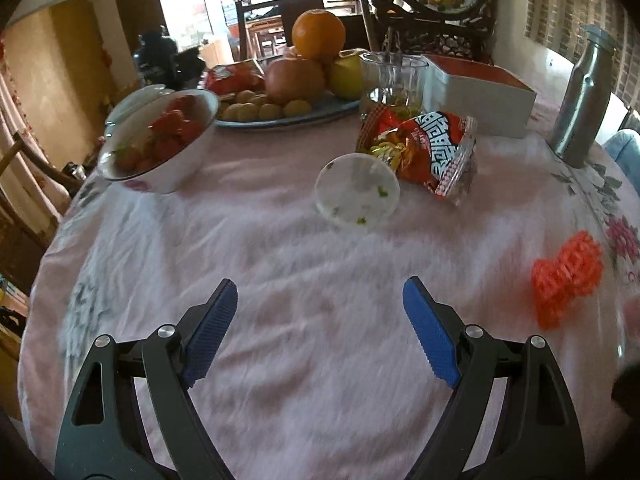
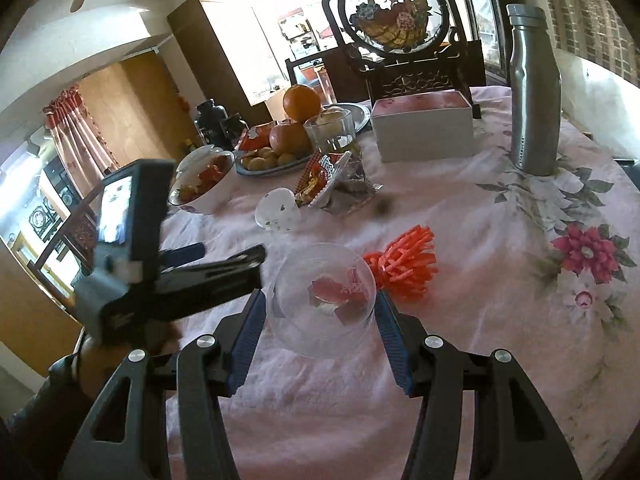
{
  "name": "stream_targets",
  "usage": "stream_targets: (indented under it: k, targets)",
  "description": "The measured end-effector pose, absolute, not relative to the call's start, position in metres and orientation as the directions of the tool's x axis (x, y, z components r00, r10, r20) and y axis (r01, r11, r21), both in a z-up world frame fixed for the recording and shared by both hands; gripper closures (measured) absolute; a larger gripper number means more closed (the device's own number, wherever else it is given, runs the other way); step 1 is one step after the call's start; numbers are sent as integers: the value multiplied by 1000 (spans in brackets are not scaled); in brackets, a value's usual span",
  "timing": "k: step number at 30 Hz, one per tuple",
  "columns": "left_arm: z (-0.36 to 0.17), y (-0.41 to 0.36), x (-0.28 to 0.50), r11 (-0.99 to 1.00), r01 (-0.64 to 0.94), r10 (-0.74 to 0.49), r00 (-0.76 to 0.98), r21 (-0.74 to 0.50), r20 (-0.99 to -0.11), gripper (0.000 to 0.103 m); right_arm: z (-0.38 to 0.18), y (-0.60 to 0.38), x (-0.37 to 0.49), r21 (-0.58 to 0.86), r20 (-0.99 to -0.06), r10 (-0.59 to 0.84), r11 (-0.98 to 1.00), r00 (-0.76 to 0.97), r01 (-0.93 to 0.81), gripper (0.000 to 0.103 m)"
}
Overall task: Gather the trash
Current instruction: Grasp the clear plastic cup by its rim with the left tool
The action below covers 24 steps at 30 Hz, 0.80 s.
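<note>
Right gripper [image 2: 318,312] is clamping a clear plastic cup [image 2: 324,300]; left gripper [image 1: 318,300], at nine o'clock, is gaping wide, holding nothing.

On the worktop [image 1: 280,280] stand one steel bottle [image 1: 584,96], one white box [image 1: 476,92], one bowl of strawberries [image 1: 160,140], one fruit plate [image 1: 288,118], two clear plastic cups [image 2: 324,300] [image 1: 358,190], one orange foam net [image 1: 566,282] and one red snack packet [image 1: 432,152].

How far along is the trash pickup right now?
Done: nothing visibly cleared away. In hand: the right gripper holds a clear plastic cup with a scrap inside; the left gripper is open and empty. Left: the tipped white cup, snack wrapper and orange mesh piece on the tablecloth.
</note>
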<state>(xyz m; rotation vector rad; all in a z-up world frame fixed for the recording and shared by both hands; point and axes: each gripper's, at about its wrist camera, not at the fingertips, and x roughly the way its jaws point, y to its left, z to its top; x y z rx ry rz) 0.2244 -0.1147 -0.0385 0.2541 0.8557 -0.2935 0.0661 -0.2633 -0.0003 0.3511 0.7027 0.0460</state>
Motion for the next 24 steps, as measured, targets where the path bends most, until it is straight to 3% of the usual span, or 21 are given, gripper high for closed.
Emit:
stream_targets:
  k: [24]
  targets:
    - [-59,-141,297,938,347,-194,572,20,-797,21,-21,-257,81,344,-687,200,936,698,71,47]
